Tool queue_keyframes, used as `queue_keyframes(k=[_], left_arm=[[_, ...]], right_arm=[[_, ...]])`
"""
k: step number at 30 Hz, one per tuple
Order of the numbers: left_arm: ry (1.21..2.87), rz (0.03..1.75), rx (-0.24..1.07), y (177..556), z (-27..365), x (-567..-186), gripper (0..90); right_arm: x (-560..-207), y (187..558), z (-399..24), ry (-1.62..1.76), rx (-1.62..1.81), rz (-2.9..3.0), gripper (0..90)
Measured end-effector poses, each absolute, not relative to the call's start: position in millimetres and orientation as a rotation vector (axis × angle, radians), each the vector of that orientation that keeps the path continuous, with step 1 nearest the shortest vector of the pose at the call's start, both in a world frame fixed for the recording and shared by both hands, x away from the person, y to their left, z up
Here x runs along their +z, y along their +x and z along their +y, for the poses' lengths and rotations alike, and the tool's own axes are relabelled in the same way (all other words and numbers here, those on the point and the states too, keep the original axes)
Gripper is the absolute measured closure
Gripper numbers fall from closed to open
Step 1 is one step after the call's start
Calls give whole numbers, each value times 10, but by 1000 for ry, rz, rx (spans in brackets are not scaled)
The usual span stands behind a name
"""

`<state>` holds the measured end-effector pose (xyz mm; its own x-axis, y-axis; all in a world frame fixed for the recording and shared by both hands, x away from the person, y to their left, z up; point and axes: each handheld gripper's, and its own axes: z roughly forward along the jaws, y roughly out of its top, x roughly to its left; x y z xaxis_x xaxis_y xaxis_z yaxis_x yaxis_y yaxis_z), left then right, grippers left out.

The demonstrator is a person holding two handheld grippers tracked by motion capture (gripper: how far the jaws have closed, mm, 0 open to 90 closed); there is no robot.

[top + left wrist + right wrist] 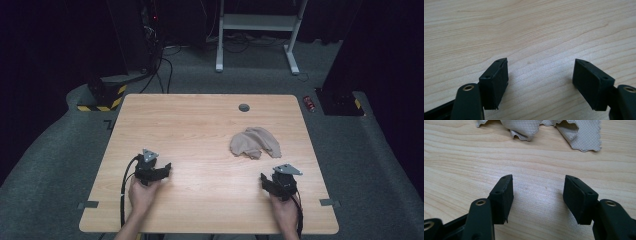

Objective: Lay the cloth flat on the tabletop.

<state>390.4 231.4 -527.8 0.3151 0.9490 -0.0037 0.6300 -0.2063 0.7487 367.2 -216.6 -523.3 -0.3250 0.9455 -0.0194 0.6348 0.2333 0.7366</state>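
Note:
A crumpled beige cloth [255, 142] lies on the right half of the wooden table [200, 130]. In the right gripper view its scalloped edge [579, 135] hangs along the top, a short way beyond the jaws. My right gripper [270, 181] rests near the table's front right, just below the cloth, held by a hand; it is open [537, 195] with bare wood between its jaws. My left gripper [161, 170] sits at the front left, also hand-held and open [540, 77], with nothing between its jaws but table.
A small grey grommet [244, 107] sits in the table near its far edge. Beyond the table stand a white desk frame [257, 30], cables and a yellow-black striped base [102, 97] on grey carpet. A red object [311, 103] lies on the floor at right.

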Motion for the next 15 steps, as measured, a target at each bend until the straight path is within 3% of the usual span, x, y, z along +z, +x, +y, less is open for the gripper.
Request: queue_keyframes(k=[15], left_arm=[[1932,1393,625,3905,2315,-5277,289]], right_arm=[[-5230,3669,-2150,1440,888,2051,457]])
